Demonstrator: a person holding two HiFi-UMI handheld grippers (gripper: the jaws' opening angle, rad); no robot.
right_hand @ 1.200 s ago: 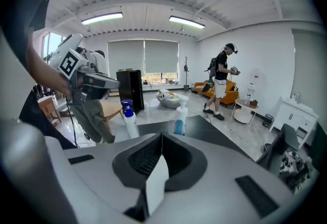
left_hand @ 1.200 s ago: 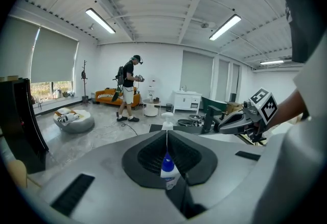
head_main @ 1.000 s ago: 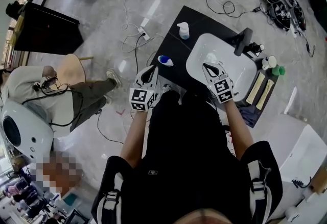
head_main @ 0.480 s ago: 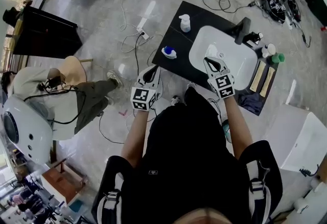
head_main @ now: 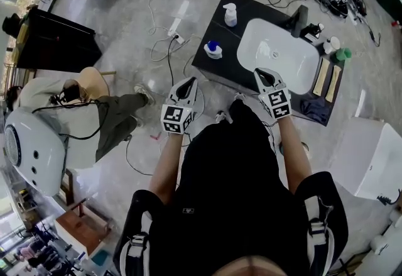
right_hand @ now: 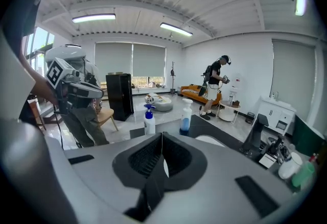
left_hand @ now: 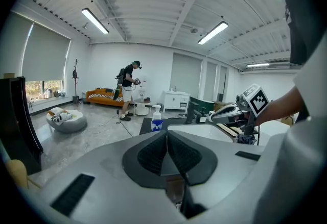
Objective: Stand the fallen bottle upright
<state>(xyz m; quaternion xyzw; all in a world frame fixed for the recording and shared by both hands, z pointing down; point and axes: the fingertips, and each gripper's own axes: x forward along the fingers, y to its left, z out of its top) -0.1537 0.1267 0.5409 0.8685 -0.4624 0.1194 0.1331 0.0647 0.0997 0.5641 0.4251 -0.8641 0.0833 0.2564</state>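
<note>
Two pump bottles stand upright on the black counter left of the sink. One has a blue pump, the other a white pump with blue liquid. I see no bottle lying down. My left gripper is shut and empty, held over the floor off the counter's near left corner. Also shut and empty, my right gripper hovers at the counter's near edge, in front of the white sink.
A black faucet rises behind the sink, with small jars and a green bottle at the right end. Cables and a power strip lie on the floor. A person sits at the left. A white box stands at the right.
Both grippers have drawn back from the counter: the right one left the sink basin for the near edge, the left one now hangs over the floor. The counter sits farther off.
</note>
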